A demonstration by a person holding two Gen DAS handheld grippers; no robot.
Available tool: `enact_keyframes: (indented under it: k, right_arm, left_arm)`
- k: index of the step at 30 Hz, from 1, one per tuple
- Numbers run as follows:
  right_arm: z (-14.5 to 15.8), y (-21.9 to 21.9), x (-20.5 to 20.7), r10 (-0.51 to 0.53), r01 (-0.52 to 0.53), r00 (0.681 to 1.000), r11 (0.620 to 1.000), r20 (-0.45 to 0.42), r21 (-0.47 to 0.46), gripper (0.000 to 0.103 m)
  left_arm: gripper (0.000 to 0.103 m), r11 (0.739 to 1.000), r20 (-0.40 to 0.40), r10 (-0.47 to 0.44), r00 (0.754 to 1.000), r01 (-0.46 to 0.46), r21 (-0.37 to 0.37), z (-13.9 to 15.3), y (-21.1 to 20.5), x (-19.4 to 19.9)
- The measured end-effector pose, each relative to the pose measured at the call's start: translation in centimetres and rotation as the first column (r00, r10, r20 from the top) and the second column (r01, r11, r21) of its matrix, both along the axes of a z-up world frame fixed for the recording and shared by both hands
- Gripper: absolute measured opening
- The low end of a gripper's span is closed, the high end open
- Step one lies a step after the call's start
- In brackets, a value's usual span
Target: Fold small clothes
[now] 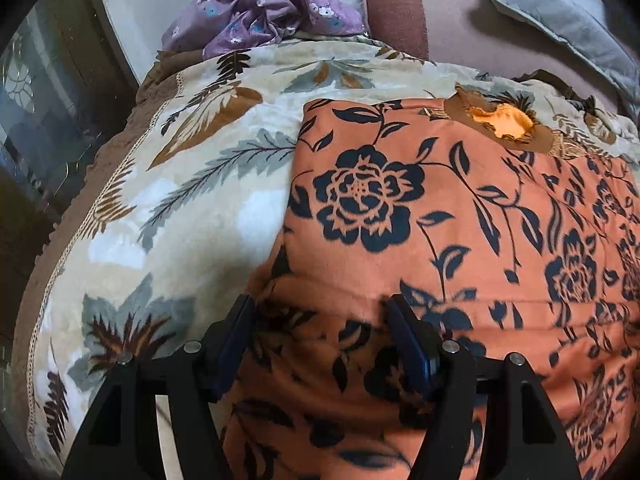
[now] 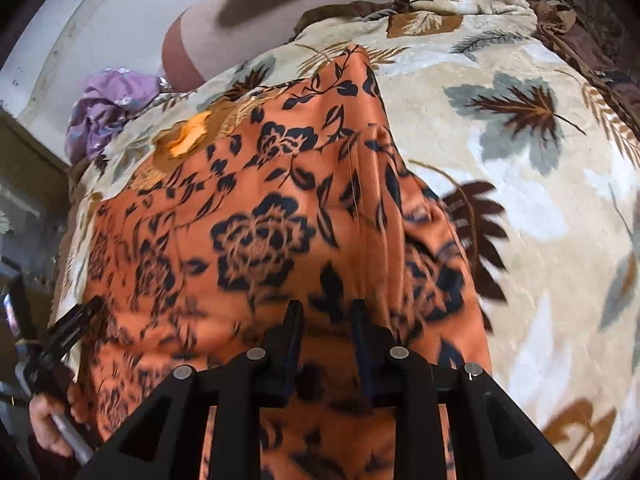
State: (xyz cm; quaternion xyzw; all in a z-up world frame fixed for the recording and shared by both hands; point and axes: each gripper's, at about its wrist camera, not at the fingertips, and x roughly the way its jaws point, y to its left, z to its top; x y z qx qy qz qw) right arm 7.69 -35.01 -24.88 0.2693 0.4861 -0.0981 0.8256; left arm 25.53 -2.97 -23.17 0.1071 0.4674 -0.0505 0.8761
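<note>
Left gripper (image 1: pixel 322 332) nearest the lens in the left wrist view: jaws spread wide, nothing clamped, poised over the near edge of the orange floral garment (image 1: pixel 460 220). Right gripper (image 2: pixel 326 316) nearest in the right wrist view: jaws narrowed on a bunched fold of the same garment, with ridges of cloth running from the jaws toward the far corner.

Garment spread on a leaf-print blanket (image 1: pixel 180 208), brown-trimmed neck opening (image 1: pixel 496 120) at the far end. Left side flat; right side raised and creased, seen in the right wrist view only.

Also seen only from the right wrist: hand (image 2: pixel 50 420) on the left gripper handle, at the garment's left edge.

Farther back: crumpled purple floral cloth (image 1: pixel 260 12), sharp from the left wrist and blurred from the right. Beyond that, a brown cushion (image 1: pixel 396 12) and a grey pillow (image 1: pixel 560 12).
</note>
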Motion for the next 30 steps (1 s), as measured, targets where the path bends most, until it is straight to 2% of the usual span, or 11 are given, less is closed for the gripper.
enact_keyframes:
  k: [5, 10, 14, 15, 17, 18, 20, 22, 26, 30]
  right_arm:
    - [0.9, -0.1, -3.9, 0.001, -0.002, 0.999, 0.999, 0.038, 0.038, 0.028]
    - [0.2, 0.5, -6.9, 0.000, -0.005, 0.998, 0.996, 0.057, 0.090, 0.028]
    - [-1.4, 0.9, -8.8, -0.001, -0.014, 0.996, 0.987, 0.094, 0.158, 0.028]
    - [-2.3, 1.1, -9.3, -0.006, -0.009, 0.996, 0.984, 0.085, 0.176, 0.028]
    - [-2.5, 1.4, -9.7, -0.007, -0.010, 0.996, 0.984, 0.093, 0.180, 0.029]
    - [-2.4, 1.6, -9.7, 0.010, -0.024, 0.997, 0.983, 0.080, 0.182, 0.029]
    - [-2.5, 2.1, -9.7, 0.056, -0.065, 0.997, 0.977, 0.051, 0.202, 0.029]
    - [-2.9, 2.3, -10.4, 0.073, -0.081, 0.997, 0.966, 0.039, 0.244, 0.029]
    - [-3.0, 2.7, -12.0, 0.096, -0.106, 0.994, 0.953, 0.049, 0.284, 0.029]
    - [-2.4, 2.2, -12.6, 0.064, -0.088, 0.994, 0.947, 0.086, 0.310, 0.030]
  left_arm:
    - [0.069, 1.000, 0.012, -0.002, 1.000, 0.003, -0.020, 0.8, 1.5, -3.2]
    - [0.069, 0.999, 0.042, -0.004, 0.999, 0.005, -0.033, 1.2, 2.8, -7.2]
    - [0.069, 0.995, 0.005, 0.015, 1.000, -0.015, -0.103, 0.2, 4.4, -11.2]
    - [0.069, 0.996, 0.003, 0.008, 1.000, -0.008, -0.090, -0.2, 4.4, -12.3]
    - [0.069, 1.000, 0.025, -0.025, 0.999, 0.026, -0.014, -1.0, 3.9, -14.6]
    - [0.069, 0.998, 0.064, -0.052, 0.997, 0.050, 0.032, -1.0, 3.6, -16.2]
    - [0.069, 0.995, 0.073, -0.081, 0.994, 0.076, 0.071, -1.0, 3.4, -17.8]
    - [0.069, 0.994, 0.067, -0.083, 0.994, 0.078, 0.075, -1.2, 3.8, -19.5]
    - [0.069, 0.998, 0.036, -0.063, 0.997, 0.062, 0.031, -1.0, 5.0, -21.4]
    - [0.069, 1.000, 0.030, -0.024, 0.999, 0.024, 0.008, 0.0, 5.1, -22.0]
